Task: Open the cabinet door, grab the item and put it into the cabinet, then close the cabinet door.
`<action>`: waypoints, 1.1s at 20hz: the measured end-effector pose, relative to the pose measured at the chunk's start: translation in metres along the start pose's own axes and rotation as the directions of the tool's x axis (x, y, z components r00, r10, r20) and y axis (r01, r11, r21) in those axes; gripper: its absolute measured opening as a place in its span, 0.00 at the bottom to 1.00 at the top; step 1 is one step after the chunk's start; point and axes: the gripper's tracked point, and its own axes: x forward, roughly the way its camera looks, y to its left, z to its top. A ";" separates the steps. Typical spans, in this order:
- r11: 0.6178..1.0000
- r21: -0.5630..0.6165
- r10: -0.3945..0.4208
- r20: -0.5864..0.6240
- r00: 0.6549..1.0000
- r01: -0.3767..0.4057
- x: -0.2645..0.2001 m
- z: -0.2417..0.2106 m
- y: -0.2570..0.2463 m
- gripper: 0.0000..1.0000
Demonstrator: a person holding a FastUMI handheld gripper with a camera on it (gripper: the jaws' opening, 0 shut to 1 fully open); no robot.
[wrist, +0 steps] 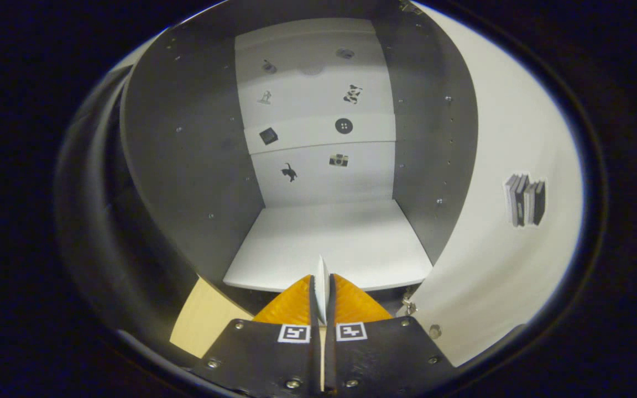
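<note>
My gripper (319,293) has its fingers pressed narrowly on a thin white flat item (320,284), held edge-up so it slips inside. It hangs at the front edge of the open grey cabinet's white shelf (329,243); the white door (495,221) stands open at right.

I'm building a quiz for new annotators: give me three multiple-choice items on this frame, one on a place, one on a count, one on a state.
1. Where is the books sticker?
A. cabinet floor
B. open door
C. back wall

2. How many small pictures are on the back wall?
A. two
B. four
C. eight

3. The gripper is
A. shut on a thin white item
B. wide open
C. touching the shelf

Answers: 1 B, it sits on the door swung out beside the cabinet. 2 C, four rows of two. 3 A, the thin white item is pinched between both fingers.
</note>
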 end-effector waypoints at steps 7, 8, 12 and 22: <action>0.995 0.097 -0.034 0.016 0.999 0.032 0.020 0.032 -0.011 0.03; 0.995 0.093 -0.048 0.014 0.999 0.047 0.025 0.033 -0.014 0.03; 0.992 0.049 -0.111 -0.042 0.993 0.113 0.040 0.027 -0.030 0.03; 0.986 -0.017 -0.166 -0.119 0.979 0.165 0.067 0.015 -0.045 0.15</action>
